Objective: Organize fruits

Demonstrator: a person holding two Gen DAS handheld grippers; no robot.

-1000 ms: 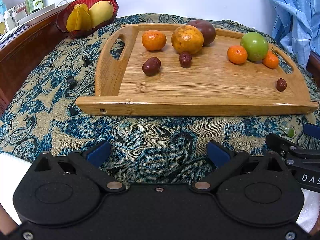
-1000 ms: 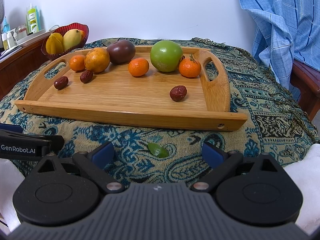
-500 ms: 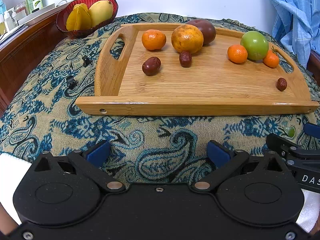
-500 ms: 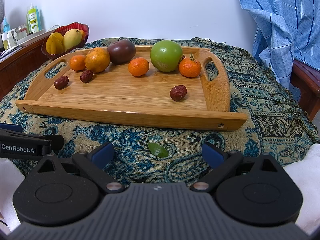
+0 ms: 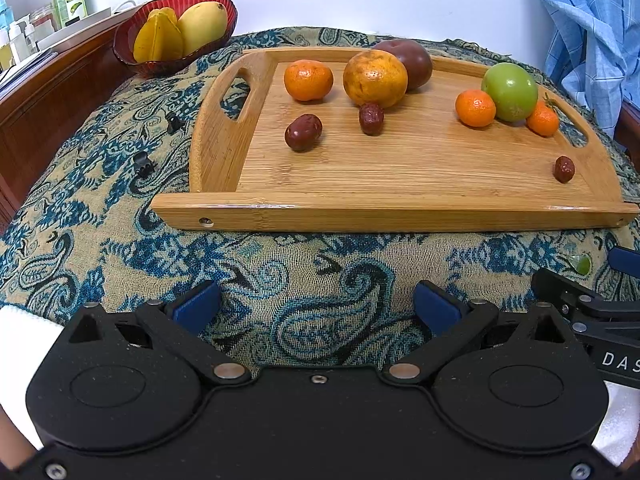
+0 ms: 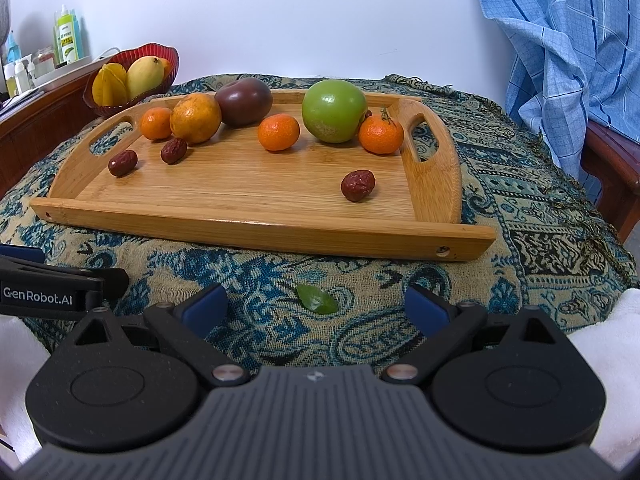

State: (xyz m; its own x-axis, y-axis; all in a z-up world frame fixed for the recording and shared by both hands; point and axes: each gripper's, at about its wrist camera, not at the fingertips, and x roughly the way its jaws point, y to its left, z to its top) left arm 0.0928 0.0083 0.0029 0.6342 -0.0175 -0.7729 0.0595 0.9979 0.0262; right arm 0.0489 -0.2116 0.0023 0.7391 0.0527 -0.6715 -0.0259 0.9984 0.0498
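Nothing has shifted since a second ago: we see both grippers where they were, low over the paisley cloth (image 5: 280, 280), short of the bamboo tray (image 5: 400, 216). The left gripper (image 5: 316, 308) has its jaws spread wide and empty; the right gripper (image 6: 316, 312) is equally wide, with a green leaf (image 6: 316, 299) on the cloth between its fingers. On the tray at 12 o'clock from the left gripper lie two red dates (image 5: 303, 132), a large orange (image 5: 375, 78) and a tangerine (image 5: 308, 80). At 1 o'clock sit the green apple (image 5: 510, 91) and a lone date (image 5: 564, 168). A red bowl (image 5: 132, 50) of yellow fruit stands at 11 o'clock.
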